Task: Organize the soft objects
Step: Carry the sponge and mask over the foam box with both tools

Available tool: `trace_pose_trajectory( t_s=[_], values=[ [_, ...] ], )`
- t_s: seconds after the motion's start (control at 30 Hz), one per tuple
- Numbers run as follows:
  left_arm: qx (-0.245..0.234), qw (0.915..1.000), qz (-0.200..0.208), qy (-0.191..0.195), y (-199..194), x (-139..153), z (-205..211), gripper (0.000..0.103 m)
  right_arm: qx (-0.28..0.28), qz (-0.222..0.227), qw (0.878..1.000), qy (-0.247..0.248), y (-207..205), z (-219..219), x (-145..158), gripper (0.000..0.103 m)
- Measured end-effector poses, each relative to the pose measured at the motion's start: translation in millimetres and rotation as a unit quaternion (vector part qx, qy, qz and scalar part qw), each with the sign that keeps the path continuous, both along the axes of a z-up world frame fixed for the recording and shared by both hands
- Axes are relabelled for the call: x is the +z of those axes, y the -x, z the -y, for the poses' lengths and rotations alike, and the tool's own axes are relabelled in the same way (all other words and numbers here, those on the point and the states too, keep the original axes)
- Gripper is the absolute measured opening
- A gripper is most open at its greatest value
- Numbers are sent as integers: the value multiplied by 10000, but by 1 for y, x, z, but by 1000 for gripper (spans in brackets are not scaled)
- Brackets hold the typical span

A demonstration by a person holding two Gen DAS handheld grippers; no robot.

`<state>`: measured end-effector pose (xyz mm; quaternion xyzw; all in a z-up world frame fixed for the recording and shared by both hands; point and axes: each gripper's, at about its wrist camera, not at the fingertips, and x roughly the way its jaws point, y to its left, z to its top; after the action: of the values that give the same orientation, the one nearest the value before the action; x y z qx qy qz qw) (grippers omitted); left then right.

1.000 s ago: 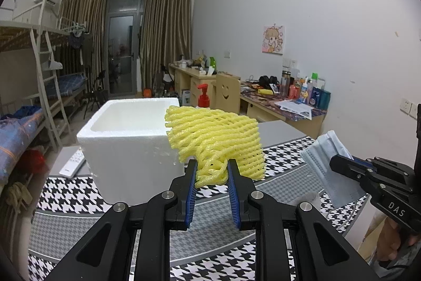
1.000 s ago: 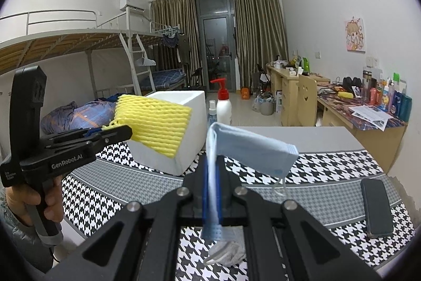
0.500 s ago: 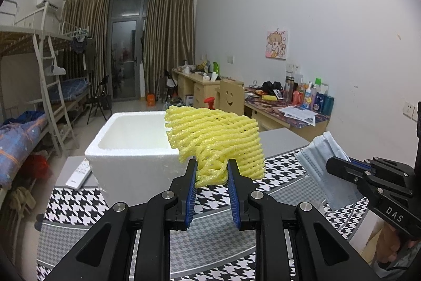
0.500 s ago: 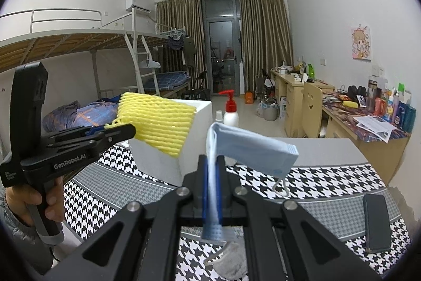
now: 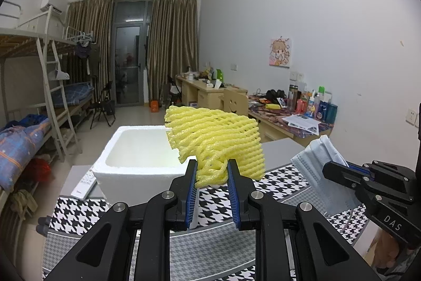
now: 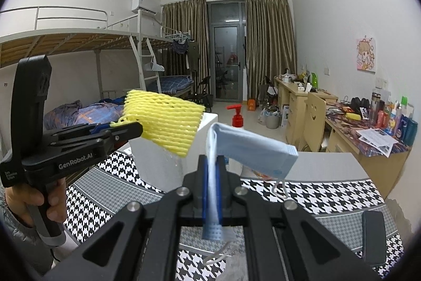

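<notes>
Houndstooth table | your left gripper pinches yellow foam net beside foam box; right gripper clamps blue mask | carry each over the rim, release inside, one at a time.

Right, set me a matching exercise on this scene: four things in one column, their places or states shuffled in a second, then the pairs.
Things
1. yellow foam net
2. blue face mask
3. white foam box
4. black phone

Places or states
A. lying flat on the houndstooth cloth
B. pinched in the right gripper
C. standing open-topped on the table
D. clamped in the left gripper

Pairs: 1-D, 2-B, 3-C, 4-A
</notes>
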<state>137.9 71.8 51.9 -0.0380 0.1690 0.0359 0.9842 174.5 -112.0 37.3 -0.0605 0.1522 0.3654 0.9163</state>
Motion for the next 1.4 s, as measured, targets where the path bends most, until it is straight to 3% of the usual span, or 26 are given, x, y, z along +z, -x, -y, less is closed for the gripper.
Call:
trace_pose_trajectory(
  t_s=[0.83,1.4],
  values=[
    [141,9997,165,-111,-20,26,-17,23,74,228,9997,-8,-12,-23,28,8],
    [421,9981,157,-411,-45,34,-32,23,-59,202,9998,32,-29,-42,34,8]
  ],
)
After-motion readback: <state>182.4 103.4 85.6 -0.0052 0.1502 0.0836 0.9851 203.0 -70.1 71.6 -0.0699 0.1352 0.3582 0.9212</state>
